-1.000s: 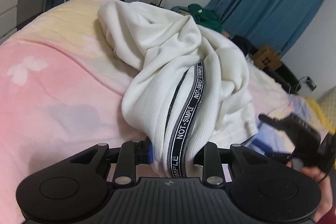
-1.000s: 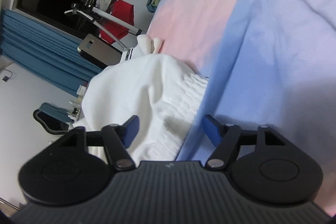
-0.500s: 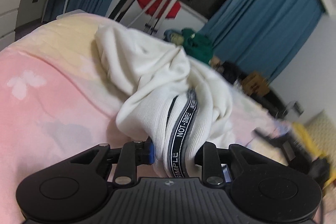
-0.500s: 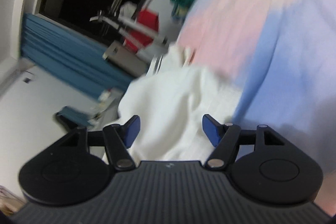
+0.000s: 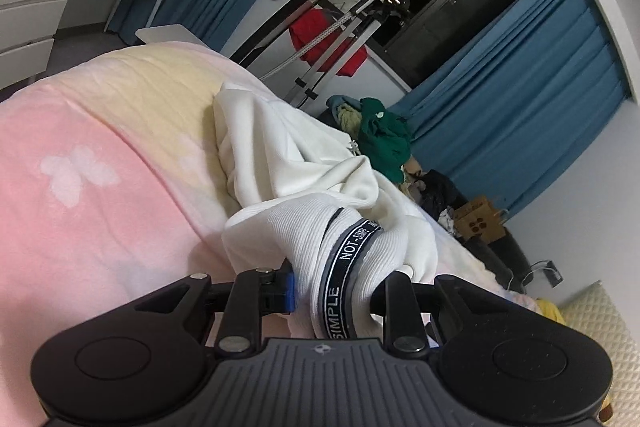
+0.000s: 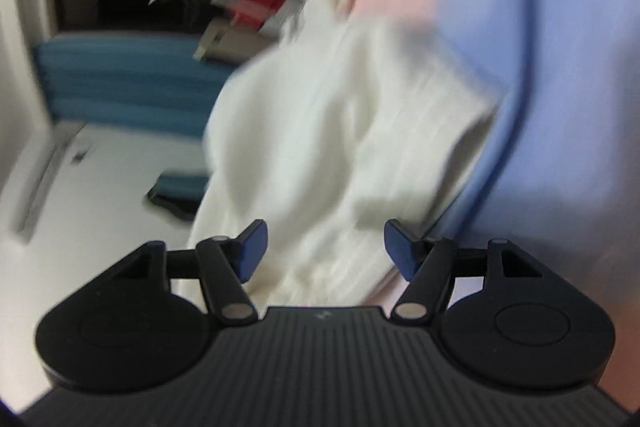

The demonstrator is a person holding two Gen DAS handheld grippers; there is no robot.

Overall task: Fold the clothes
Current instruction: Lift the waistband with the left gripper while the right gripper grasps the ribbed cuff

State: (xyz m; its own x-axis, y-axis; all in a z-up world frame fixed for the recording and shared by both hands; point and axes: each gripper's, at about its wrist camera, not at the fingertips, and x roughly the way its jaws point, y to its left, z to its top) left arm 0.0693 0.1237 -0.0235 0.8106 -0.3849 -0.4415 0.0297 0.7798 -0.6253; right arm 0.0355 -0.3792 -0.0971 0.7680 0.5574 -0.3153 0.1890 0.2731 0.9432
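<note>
The left wrist view was sharp, and it alone showed the left claw (image 5: pixel 340 291) pinching a bunched ribbed edge of the white garment (image 5: pixel 304 163), the fabric squeezed between a blue pad on the left and a black finger on the right. Only in this view could the dark band (image 5: pixel 352 267) sewn along that edge be read: white capitals spelled "NOT-SIMPLE" and repeated along the strip, though the lowest letters dropped behind the claw body. From the pinch the garment ran away in loose folds over the bed (image 5: pixel 100 155), whose cover went from pink nearby to pale yellow farther off. Beyond the bed this view took in a metal drying rack (image 5: pixel 340 27) with something red (image 5: pixel 328 39) hung on it, blue curtains (image 5: pixel 520 107), a heap of green clothing (image 5: pixel 384 135) and a cardboard box (image 5: pixel 478 225) on the floor at far right. The right wrist view was smeared by motion and held no legible writing; what it added was the right claw (image 6: pixel 324 247), its blue pads (image 6: pixel 252 247) spread wide with the same white garment (image 6: pixel 340 131) lying between and past them, neither pad pressing on the cloth. It also showed a lilac-blue stretch of the bed cover (image 6: pixel 560 67) to the right of the garment.
</note>
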